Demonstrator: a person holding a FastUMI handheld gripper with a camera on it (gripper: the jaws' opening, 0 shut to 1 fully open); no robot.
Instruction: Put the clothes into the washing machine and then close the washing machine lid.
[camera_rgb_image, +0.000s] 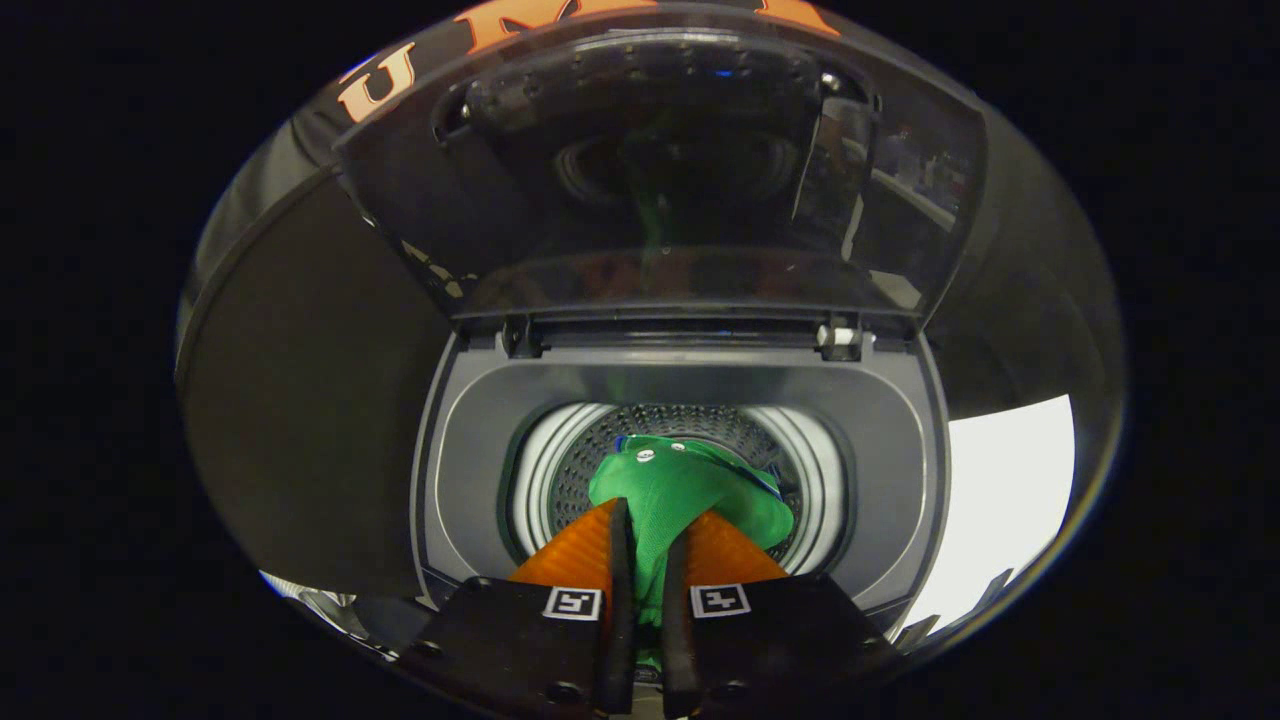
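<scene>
Pinching a green garment (680, 490), the nearly closed tongs (648, 540) hang over the drum (560, 470).

Green garment (680, 490) pinched over open drum (560, 470), washer lid (660, 170) raised upright

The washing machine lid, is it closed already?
No, the lid stands raised while the gripper holds the green garment over the drum.

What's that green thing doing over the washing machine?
A person's handheld gripper is shut on a green garment, both fingers pinching it. The cloth hangs over the drum of the washing machine, whose lid stands open behind. The garment is not let go yet, and the lid is not yet closed.
</scene>
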